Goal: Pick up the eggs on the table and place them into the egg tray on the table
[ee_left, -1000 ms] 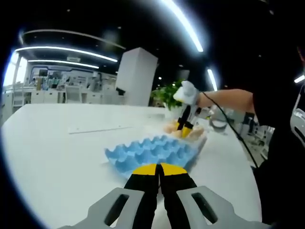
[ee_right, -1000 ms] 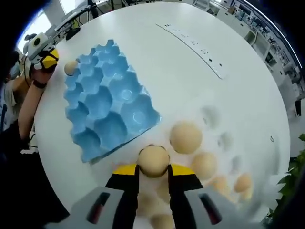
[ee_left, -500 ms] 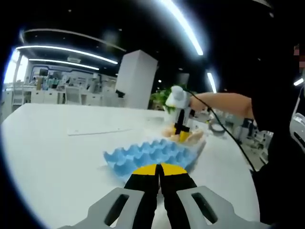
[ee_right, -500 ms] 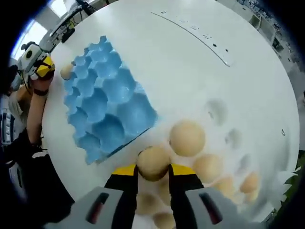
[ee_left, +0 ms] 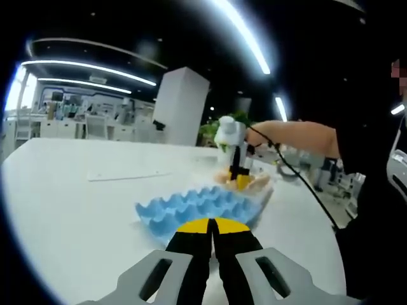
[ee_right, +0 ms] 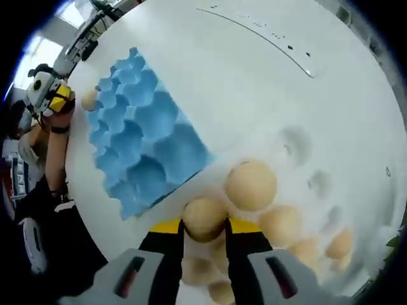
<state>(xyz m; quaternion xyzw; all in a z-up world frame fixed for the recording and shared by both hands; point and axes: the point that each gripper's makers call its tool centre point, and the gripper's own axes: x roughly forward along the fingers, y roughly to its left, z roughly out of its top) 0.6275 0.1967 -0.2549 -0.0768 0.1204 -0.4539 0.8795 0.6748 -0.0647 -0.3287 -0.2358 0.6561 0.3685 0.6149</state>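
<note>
Right now the right gripper (ee_right: pixel 203 223) is squeezing one egg (ee_right: pixel 205 218) between its jaws, just above the other eggs (ee_right: pixel 250 185) lying on the white desk (ee_right: pixel 254 82). Beside them the blue egg tray (ee_right: pixel 141 141) is sitting with empty cups. Across the tray, the left gripper (ee_left: pixel 212 223) is keeping its jaws pressed together, holding nothing.

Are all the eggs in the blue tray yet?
Not yet. One egg sits at the far corner of the blue tray, whose other cups look empty. The right gripper holds an egg. Several loose eggs wait on the table.
</note>
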